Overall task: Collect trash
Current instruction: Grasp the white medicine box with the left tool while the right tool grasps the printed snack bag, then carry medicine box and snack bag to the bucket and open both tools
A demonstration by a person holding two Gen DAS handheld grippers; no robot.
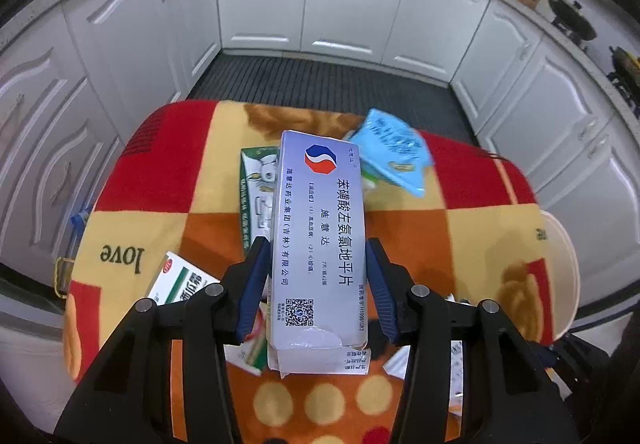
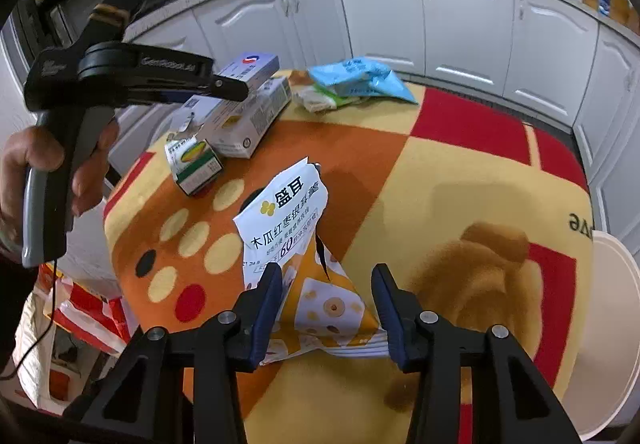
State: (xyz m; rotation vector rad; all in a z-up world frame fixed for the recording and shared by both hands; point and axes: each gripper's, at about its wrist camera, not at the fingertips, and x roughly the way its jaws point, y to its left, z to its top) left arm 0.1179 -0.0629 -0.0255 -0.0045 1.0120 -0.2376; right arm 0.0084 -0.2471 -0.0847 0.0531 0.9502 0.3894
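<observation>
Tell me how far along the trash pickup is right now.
Early. Nothing visibly binned yet. In hand: the left gripper grips the silver medicine box; the right gripper straddles the torn snack packet. Left: blue wrapper, green-striped box.

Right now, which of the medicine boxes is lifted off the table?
The silver-blue box with the red-and-blue logo, between the left gripper's fingers. The green-striped boxes lie on the blanket.

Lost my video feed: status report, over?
Left gripper shut on silver medicine box, lifted. Right gripper open around torn snack packet. Nothing blocking.
</observation>
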